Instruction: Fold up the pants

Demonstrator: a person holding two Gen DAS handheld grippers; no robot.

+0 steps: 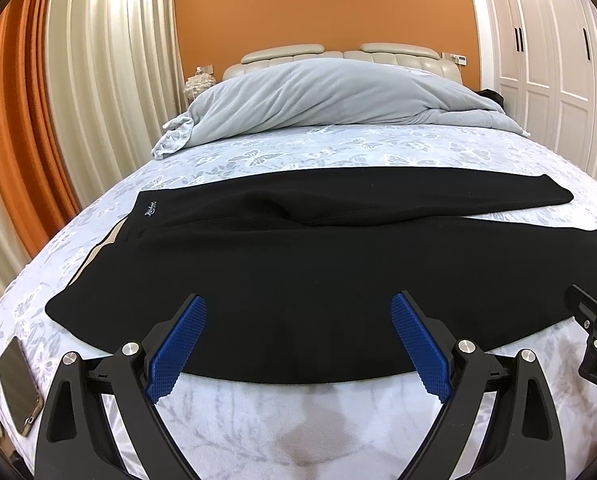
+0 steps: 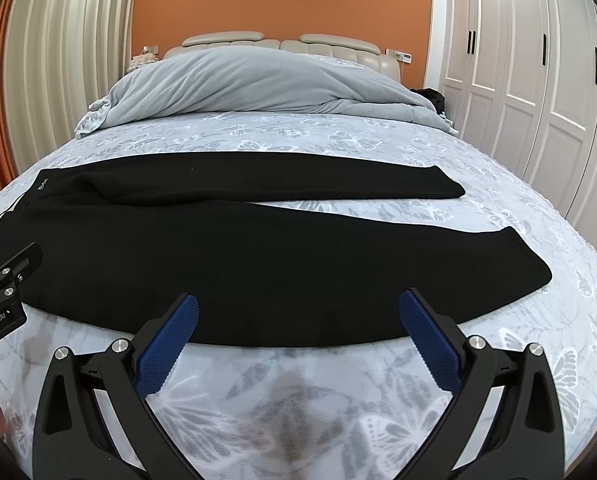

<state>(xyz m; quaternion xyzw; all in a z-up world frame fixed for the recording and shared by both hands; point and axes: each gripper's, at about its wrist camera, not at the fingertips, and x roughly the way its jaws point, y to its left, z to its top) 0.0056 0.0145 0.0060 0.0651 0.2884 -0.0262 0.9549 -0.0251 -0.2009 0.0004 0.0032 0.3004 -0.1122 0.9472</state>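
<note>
From my feed, the black matt knit-cloth pants (image 1: 298, 272) look soft and slightly fuzzy, with small pale embroidered lettering near the waist. They lie on a pale blue-grey bed sheet (image 1: 298, 148) of cloth printed with white butterflies, its nap a little rough. My left gripper (image 1: 298, 344) has matt black plastic arms, blue rubbery pads (image 1: 178, 352) with a fine waffle texture, and shiny metal pivot pins. My right gripper (image 2: 298, 340) is built alike. The grey duvet (image 1: 330, 96) is smooth cloth. A glossy dark phone (image 1: 18, 388) reflects light. The cream headboard (image 1: 338, 52) looks like padded leather.
</note>
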